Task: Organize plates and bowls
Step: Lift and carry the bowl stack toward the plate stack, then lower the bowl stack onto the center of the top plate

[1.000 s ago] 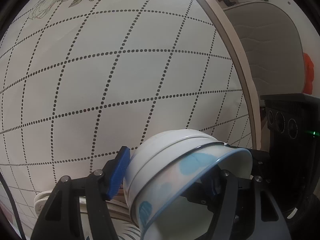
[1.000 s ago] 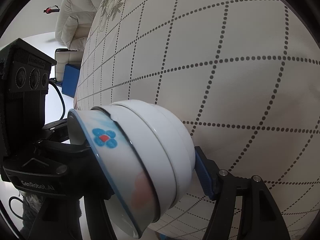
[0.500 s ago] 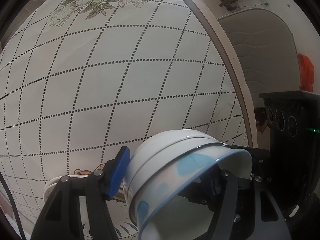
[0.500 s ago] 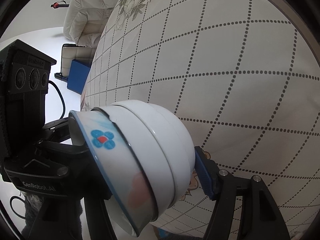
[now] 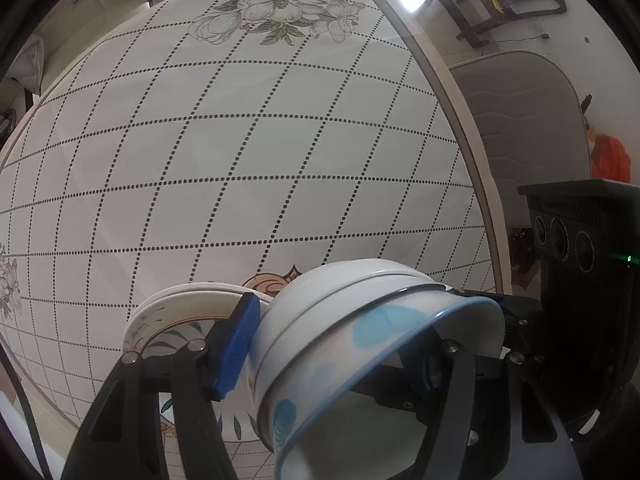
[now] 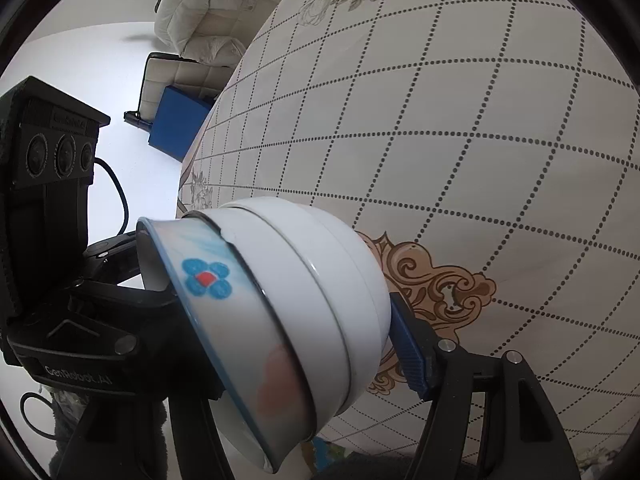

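Observation:
A stack of three nested bowls [image 5: 344,320] hangs tilted above the table, the innermost one blue-rimmed with blue flowers [image 6: 206,278]. My left gripper [image 5: 330,356] is shut on the stack: one blue pad [image 5: 236,344] presses the outer wall and the other finger reaches inside the rim. My right gripper [image 6: 312,360] is shut on the same stack [image 6: 320,288] from the other side, its blue pad [image 6: 408,354] against the base; its other finger is hidden behind the bowls. Below, a stack of floral plates [image 5: 176,312] rests on the table.
The round table carries a dotted-grid cloth [image 5: 240,160] with flower prints and a brown ornament [image 6: 444,284]. Its rim [image 5: 460,128] runs down the right. Beyond it stand a padded chair [image 5: 520,128], a white cushioned seat [image 6: 208,12] and a blue box [image 6: 180,124].
Both grippers have risen and drawn back with the bowl stack still held. More of the table shows, and the plates and the brown ornament have come into view beneath.

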Demonstrator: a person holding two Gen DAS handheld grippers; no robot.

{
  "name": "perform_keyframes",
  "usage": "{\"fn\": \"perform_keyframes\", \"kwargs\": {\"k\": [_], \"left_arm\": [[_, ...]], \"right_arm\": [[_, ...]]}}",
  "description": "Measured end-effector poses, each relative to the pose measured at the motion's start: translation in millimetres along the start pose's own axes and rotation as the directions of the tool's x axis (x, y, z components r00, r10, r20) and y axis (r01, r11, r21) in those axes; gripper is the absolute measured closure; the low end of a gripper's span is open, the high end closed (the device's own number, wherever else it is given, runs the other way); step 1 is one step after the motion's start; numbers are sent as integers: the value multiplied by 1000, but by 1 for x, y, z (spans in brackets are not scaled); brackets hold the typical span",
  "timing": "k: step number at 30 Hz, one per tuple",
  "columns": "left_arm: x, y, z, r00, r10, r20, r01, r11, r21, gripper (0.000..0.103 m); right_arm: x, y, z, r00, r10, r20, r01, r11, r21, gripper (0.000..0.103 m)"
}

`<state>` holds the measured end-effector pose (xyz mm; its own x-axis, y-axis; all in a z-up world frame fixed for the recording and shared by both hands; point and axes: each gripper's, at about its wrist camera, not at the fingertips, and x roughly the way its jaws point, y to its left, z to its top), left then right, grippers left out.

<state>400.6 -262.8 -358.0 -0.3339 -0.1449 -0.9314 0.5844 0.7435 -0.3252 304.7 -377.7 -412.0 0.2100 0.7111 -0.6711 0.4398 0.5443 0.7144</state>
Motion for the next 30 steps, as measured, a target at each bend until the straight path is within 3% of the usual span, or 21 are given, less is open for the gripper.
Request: {"fn": "perform_keyframes", "kwargs": {"k": [13, 20, 30], "left_arm": [[-16, 70, -62, 999, -10, 37, 15, 988, -153, 41], [-3, 102, -83, 999, -34, 32, 41, 975, -218, 41], [18, 119, -84, 999, -54, 7, 54, 969, -242, 42]], "right_arm": [[59, 64, -23, 993, -19, -120, 5, 993, -114, 35], [96, 68, -35, 983, -48, -175, 24, 990, -137, 35], [128, 60, -34, 974, -81, -210, 53, 989, -135, 35]]}}
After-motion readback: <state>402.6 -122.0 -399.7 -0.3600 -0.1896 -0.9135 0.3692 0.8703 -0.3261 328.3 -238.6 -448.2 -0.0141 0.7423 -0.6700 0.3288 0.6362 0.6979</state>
